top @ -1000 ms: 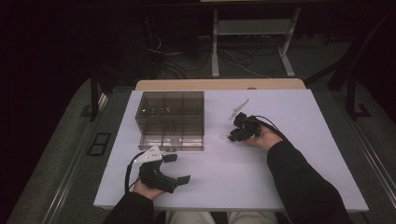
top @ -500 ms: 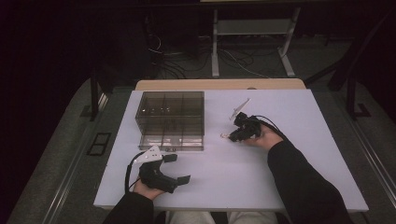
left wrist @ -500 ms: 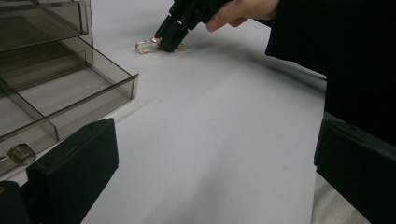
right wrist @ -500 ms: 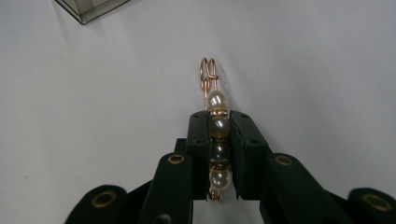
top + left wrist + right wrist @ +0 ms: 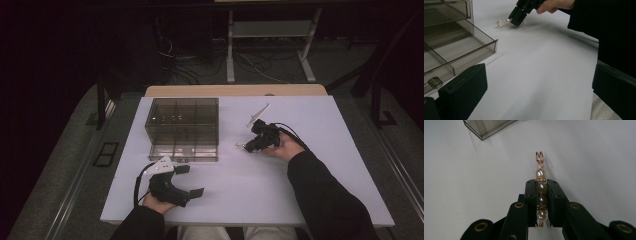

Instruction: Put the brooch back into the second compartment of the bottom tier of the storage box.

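The left gripper [image 5: 192,181] rests on the white tabletop [image 5: 310,200], jaws spread and empty, a smoky divided box [image 5: 183,128] just ahead. To the right, the right gripper [image 5: 541,195] has its jaws clamped on a pearl clip [image 5: 540,187], its wire loop protruding beyond the tips.

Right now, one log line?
right claw: shut on pearl clip | left claw: open, idle | box: untouched
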